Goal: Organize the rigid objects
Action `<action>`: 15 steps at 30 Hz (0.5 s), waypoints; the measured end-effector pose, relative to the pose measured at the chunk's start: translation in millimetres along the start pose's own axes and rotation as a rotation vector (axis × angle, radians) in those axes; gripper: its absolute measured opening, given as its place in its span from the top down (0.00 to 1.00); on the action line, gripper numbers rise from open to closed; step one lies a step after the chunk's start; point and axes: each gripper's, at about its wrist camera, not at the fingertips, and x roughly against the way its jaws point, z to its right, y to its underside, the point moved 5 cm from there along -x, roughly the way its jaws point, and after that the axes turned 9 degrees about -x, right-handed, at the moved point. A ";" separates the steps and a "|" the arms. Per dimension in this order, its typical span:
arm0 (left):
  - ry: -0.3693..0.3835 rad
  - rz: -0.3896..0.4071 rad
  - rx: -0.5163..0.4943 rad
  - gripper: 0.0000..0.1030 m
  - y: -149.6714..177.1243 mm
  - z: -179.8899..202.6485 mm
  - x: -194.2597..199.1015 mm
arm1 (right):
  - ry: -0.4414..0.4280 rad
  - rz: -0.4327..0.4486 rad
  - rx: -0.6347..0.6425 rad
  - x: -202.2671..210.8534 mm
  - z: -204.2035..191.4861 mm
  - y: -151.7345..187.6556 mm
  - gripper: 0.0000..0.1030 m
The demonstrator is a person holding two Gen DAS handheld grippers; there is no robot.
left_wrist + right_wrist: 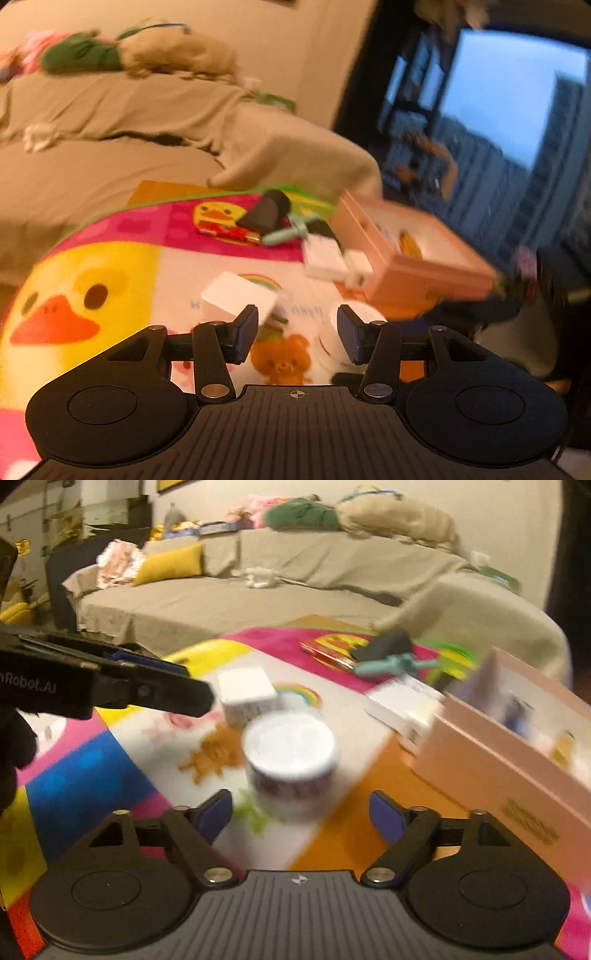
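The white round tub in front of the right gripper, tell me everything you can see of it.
The white round tub is a short, blurred cylinder with a flat white lid and a darker printed band around its side. It stands upright on the colourful cartoon mat, just ahead of the open right gripper, untouched. A white box sits right behind it.

On the side of the left gripper, seen from the right wrist view, white lettering reads "nRobot.AI", its start cut off. The pink box carries gold print on its side, too blurred to read.
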 end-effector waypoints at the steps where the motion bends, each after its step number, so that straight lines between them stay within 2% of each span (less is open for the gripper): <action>1: -0.008 0.001 0.043 0.50 2.3 -5.7 -3.4 | -0.013 -0.006 0.008 -3.8 -2.7 -3.0 0.41; 2: -0.012 -0.006 0.080 0.50 4.2 -10.4 -6.8 | -0.025 -0.013 0.005 -5.4 -4.9 -5.1 0.48; 5: 0.027 -0.014 0.155 0.50 12.3 -20.0 -10.1 | -0.023 -0.046 -0.003 3.0 -2.5 -9.7 0.48; 7: 0.060 -0.007 0.147 0.50 17.5 -16.1 -12.0 | 0.016 -0.035 0.047 19.3 0.5 -10.3 0.48; 10: 0.088 -0.022 0.105 0.50 28.9 -4.9 -18.2 | 0.137 -0.052 0.173 40.8 5.4 -9.1 0.48; 12: 0.083 -0.052 0.081 0.51 29.7 -0.1 -22.7 | 0.182 -0.102 0.217 51.3 13.9 -5.3 0.48; 15: 0.102 -0.039 0.093 0.51 31.1 -0.2 -21.8 | 0.223 -0.175 0.212 62.2 27.2 0.6 0.48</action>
